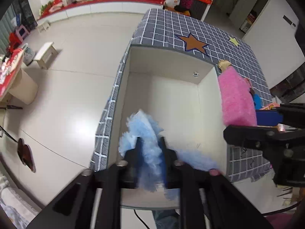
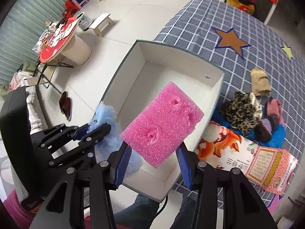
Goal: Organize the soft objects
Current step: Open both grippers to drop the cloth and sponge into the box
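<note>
Left claw (image 1: pixel 149 143) points steeply down over the open white box (image 1: pixel 171 70). A fluffy light-blue duster cloth (image 1: pixel 141 126) sits between its blue pads; the fibres bulge out at 12 and 4 o'clock of the tips. The left jaws stand partly apart, and I cannot tell whether the pads still press on the fluff or only bracket it.

Right claw (image 2: pixel 154 152) also points down over the box. A pink sponge block (image 2: pixel 162 124) is pinched at its lower end between the two blue pads, tilted, its long axis running toward 1 o'clock. Three dents show on its upper face. The block hangs above the box floor, not touching it.

From the right wrist view, the left claw (image 2: pixel 95 131) sits at 9 o'clock of the sponge, the blue fluff (image 2: pixel 106 114) spilling over the box's near-left rim (image 2: pixel 122 70).

The box rests at the edge of a table covered by a grey checked cloth (image 2: pixel 200 19) with an orange star (image 2: pixel 230 40) and a small yellow star (image 2: pixel 287 51). Inside, the box (image 2: pixel 171 72) shows bare white walls and floor.

At 3 o'clock of the box, on the cloth: a tan folded piece (image 2: pixel 259 82), a mottled black-and-cream bundle (image 2: pixel 240 110), a heap of pink, purple and blue fabrics (image 2: pixel 272 118), and a printed pink-and-orange packet (image 2: pixel 247 158) lying flat.

Tiled floor (image 1: pixel 76 66) lies at 9 o'clock; a pair of dark slippers (image 2: pixel 65 105) rests on it.
</note>
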Action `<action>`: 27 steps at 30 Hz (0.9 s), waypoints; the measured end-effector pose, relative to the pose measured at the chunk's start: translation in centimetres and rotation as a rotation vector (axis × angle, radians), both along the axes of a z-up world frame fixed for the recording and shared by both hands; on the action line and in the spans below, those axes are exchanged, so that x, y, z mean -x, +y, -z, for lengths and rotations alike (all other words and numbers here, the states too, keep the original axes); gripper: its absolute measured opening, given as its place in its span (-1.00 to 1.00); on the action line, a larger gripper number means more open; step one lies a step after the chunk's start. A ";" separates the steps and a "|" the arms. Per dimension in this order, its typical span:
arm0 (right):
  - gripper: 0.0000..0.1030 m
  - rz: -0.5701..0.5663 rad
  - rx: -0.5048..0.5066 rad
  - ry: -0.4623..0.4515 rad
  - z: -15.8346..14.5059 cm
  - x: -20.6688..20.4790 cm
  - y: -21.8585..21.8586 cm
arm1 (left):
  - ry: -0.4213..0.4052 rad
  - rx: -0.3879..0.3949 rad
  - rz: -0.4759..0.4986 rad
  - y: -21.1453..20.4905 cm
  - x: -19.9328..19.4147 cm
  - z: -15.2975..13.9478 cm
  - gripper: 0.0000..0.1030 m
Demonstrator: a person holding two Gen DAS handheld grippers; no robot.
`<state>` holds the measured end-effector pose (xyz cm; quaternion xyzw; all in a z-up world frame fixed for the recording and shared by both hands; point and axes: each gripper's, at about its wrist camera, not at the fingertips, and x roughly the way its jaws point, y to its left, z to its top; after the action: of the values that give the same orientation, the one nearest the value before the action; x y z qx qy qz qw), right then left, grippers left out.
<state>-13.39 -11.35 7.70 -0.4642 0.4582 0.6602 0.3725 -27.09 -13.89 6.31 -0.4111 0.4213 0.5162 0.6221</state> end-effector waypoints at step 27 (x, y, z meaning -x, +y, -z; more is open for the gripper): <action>0.98 0.182 -0.147 -0.159 -4.9 -5.1 -5.8 | -0.245 -0.101 -0.037 -4.3 -0.3 -7.2 0.99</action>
<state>-8.32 -17.11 12.56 -0.4432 0.4176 0.6167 0.4988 -26.78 -18.24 13.55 -0.4469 0.3080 0.4938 0.6793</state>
